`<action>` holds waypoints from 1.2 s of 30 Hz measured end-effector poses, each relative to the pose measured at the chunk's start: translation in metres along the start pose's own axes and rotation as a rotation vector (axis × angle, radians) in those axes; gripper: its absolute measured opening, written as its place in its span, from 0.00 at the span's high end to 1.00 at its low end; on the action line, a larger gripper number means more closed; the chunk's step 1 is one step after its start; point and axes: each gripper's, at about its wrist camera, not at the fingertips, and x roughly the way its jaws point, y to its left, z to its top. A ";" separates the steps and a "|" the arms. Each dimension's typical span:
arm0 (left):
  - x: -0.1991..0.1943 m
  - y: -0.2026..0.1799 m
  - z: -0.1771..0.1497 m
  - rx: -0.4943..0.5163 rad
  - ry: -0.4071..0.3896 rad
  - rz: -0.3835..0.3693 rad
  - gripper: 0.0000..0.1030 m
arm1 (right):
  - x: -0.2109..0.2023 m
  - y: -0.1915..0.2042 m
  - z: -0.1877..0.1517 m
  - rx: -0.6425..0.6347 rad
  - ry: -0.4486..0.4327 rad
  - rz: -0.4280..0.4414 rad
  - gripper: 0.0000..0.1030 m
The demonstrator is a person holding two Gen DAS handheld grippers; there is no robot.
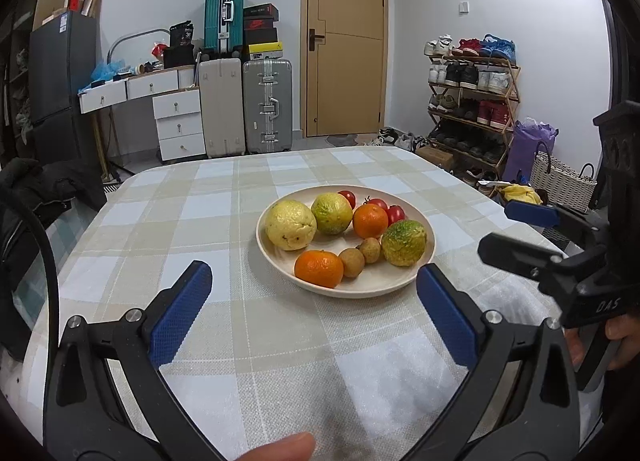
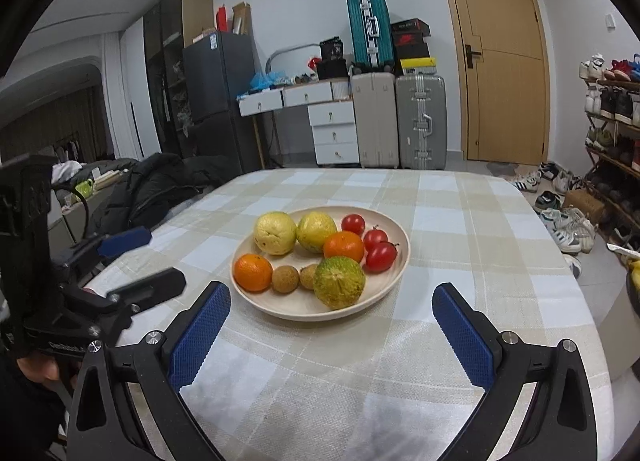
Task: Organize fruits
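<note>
A cream plate on the checked tablecloth holds the fruit: two yellow passion fruits, a green-yellow one, two oranges, two brown longans and three small tomatoes. My left gripper is open and empty, just short of the plate's near rim. My right gripper is open and empty, also near the plate's front rim. Each gripper shows at the side of the other's view.
The table has rounded edges. A dark jacket on a chair sits at its left side. A shoe rack, baskets and bags stand to the right. Suitcases, drawers and a door are behind.
</note>
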 end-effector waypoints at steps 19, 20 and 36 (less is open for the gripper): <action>-0.005 0.000 0.001 -0.014 -0.031 -0.020 0.01 | -0.011 0.008 -0.002 -0.037 -0.072 -0.008 0.00; -0.005 0.000 0.001 -0.014 -0.031 -0.021 0.01 | -0.011 0.008 -0.002 -0.039 -0.073 -0.007 0.00; -0.001 0.002 0.000 -0.022 -0.017 -0.022 0.01 | -0.012 0.009 -0.002 -0.041 -0.082 -0.008 0.00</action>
